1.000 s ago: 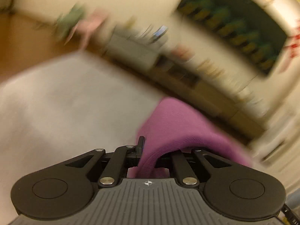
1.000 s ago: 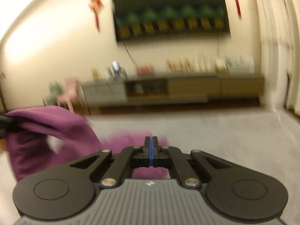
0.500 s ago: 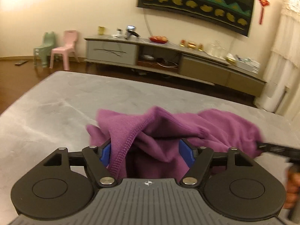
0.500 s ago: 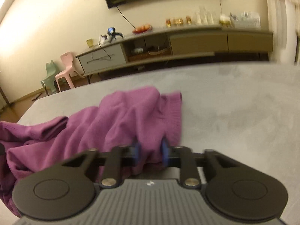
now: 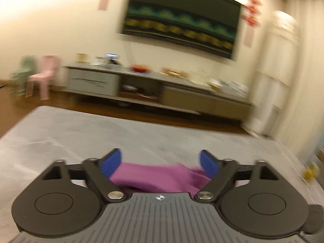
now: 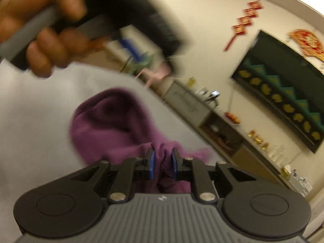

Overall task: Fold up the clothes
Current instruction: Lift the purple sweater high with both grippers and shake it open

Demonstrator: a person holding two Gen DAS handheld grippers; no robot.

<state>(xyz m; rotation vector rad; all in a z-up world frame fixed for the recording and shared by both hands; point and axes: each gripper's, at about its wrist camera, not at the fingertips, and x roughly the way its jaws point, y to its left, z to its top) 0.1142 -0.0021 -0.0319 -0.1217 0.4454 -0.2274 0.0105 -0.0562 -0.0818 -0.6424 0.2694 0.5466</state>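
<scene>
While the right gripper (image 6: 162, 163) pinches a bunch of the purple sweater (image 6: 113, 125), the rest lies heaped on the gray table (image 6: 34, 109) toward its eleven o'clock. Over there, the left gripper (image 5: 160, 163) hangs spread wide above the cloth, gripping nothing, with a hand (image 6: 46, 28) on its handle.

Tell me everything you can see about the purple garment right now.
The purple garment is a soft knit-looking cloth, crumpled in a loose heap on the grey table, not yet folded. One bunched fold is pinched in the right gripper. In the left wrist view a strip of it lies below the open left gripper, whose blue pads look clear of it. Motion blur hides seams and sleeves.
</scene>
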